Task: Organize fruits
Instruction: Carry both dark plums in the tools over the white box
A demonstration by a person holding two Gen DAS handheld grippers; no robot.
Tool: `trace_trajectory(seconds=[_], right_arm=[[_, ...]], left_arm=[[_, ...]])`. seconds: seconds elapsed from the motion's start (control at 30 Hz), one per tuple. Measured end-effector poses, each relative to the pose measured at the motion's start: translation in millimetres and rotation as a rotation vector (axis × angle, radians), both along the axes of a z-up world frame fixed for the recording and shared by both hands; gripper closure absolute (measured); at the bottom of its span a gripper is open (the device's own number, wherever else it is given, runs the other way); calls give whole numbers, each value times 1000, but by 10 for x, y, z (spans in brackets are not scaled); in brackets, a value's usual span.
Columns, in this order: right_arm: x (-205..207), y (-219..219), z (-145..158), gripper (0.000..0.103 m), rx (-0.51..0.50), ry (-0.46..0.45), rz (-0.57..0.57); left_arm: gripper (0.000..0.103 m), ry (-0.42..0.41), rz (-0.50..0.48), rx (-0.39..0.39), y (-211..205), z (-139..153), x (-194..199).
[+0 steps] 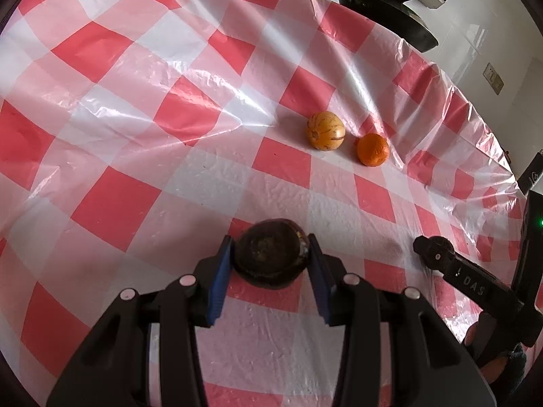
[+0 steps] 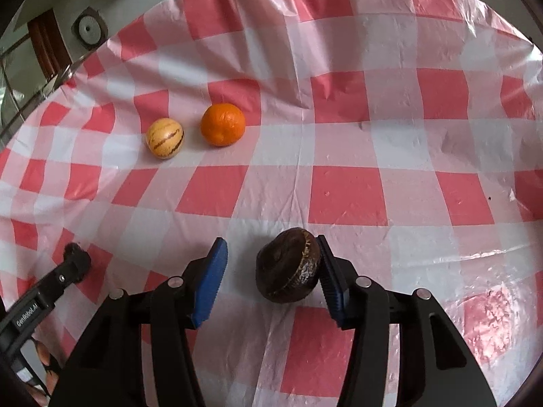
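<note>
The left tongs [image 1: 270, 263] point down at the counter [image 1: 135, 203], which carries a red-and-white checked plastic sheet [image 1: 112, 101]. Their blue pads [image 1: 221, 279] press on both sides of a dark brown round fruit [image 1: 269, 256] — the tongs are clamped on it. The fruit sits low over the sheet; whether it touches the sheet cannot be told.

Beyond it, up and to the right in the left wrist view, a striped yellow fruit [image 1: 326, 130] rests on the sheet with an orange [image 1: 372, 149] just beside it, the two apart by a narrow gap. Black cookware [image 1: 390, 10] stands past the far edge of the sheet. At the right edge of that view, one black finger of the right tongs [image 1: 432, 249] reaches in, with part of a hand [image 1: 488, 346] behind it.

In the right wrist view, a finger of the left tongs enters at the lower left. The striped yellow fruit [image 2: 165, 138] lies left of the orange [image 2: 222, 124], both well ahead of the right tongs [image 2: 271, 264].

The right tongs stand apart. A second dark brown fruit [image 2: 288, 269] rests on the sheet between the pads: it lies against the right pad [image 2: 331, 278], while the left pad [image 2: 212, 278] stands clear of it with white sheet visible in the gap — no grip is applied.
</note>
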State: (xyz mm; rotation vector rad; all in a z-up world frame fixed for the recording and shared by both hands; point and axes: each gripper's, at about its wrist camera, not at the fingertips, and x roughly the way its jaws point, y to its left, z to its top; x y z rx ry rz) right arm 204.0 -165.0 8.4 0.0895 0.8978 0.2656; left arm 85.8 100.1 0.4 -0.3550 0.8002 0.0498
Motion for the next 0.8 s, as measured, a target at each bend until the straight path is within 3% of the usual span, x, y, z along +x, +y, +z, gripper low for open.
trace_trajectory(seconds=[0.1, 0.23, 0.5, 0.6, 0.8], right_arm=[[-6, -10, -3, 55, -17, 3, 25], [-36, 7, -12, 67, -74, -13, 33], [-97, -106, -10, 68, -47, -7, 9], [-67, -240, -15, 68, 47, 7, 2], [-156, -646, -78, 68, 360, 105, -86]], left_arm=[[60, 1, -1, 1, 5, -1, 7], [60, 3, 0, 0, 15, 1, 12], [60, 11, 4, 0, 8, 15, 15], [60, 16, 7, 1, 3, 26, 43], [60, 15, 24, -1, 27, 60, 3]])
